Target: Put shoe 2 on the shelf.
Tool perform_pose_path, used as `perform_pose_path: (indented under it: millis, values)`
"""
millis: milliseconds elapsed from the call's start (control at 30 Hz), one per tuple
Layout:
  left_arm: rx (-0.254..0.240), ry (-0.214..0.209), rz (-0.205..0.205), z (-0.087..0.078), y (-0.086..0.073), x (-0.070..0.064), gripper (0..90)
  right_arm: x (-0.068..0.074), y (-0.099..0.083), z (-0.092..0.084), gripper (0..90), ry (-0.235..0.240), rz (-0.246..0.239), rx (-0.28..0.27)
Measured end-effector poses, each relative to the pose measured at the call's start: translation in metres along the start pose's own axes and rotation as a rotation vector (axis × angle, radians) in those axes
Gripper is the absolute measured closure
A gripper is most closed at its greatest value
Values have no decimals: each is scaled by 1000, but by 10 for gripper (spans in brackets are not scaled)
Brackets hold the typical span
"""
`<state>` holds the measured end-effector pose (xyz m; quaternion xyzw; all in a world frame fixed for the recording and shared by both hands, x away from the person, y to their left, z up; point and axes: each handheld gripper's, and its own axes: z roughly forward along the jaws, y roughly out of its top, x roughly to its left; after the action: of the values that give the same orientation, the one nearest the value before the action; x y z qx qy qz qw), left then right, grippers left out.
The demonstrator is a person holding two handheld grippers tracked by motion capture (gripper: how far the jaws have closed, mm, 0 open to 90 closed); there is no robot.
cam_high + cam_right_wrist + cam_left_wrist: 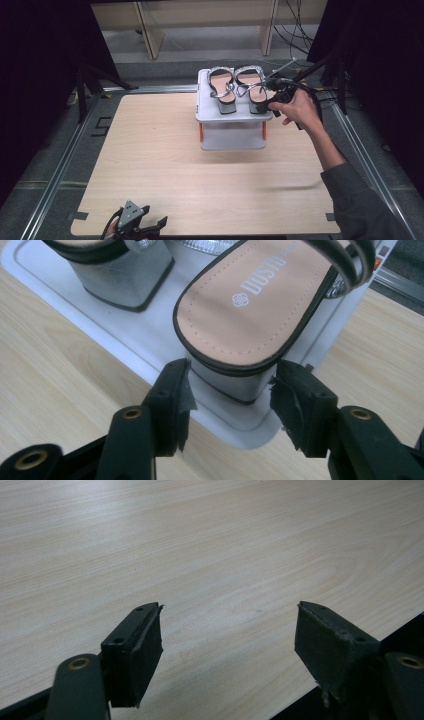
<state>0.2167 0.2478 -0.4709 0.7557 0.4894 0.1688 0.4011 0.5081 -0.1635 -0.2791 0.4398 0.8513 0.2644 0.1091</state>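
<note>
Straddling the block heel of the right sandal point(250, 305), my right gripper point(232, 390) had its jaws apart at either side, pads not visibly pressing. Sandal stood beside its mate point(223, 86) atop the white two-tier rack point(232, 120). Left gripper point(227, 640) sat wide, holding nothing, over the table point(165, 165).

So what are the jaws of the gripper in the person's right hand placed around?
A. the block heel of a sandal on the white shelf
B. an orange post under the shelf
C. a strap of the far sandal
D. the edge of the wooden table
A: in the right gripper view the right gripper has one jaw on each side of the silver block heel of the near sandal, which stands on the white shelf.
</note>
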Motion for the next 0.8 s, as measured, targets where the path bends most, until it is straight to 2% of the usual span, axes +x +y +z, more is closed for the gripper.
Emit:
perform_pose_path:
  millis: [133,167,200,300,333,367,500,700,767,800]
  values:
    - [1,0,-2,1,0,-1,267,7,6,2,510,26,-19,-25]
    - [3,-1,4,0,0,-1,267,9,7,3,511,17,-25,-21]
    - [19,15,27,-1,0,1,267,12,9,3,510,6,-20,-10]
    - [-2,-2,0,0,0,0,267,13,9,5,510,8,-39,-30]
    - [18,10,22,-1,0,1,267,13,9,5,510,8,-39,-30]
    - [2,1,-1,0,0,0,267,13,9,6,510,10,-40,-35]
    - [11,3,3,0,0,-1,267,14,11,8,513,29,-12,-55]
    - [1,2,1,0,0,0,267,15,13,12,508,17,-26,-63]
    - [13,8,0,-1,1,0,267,16,12,12,502,26,-4,-63]
    - [1,2,0,0,0,0,267,15,11,11,477,34,-22,-77]
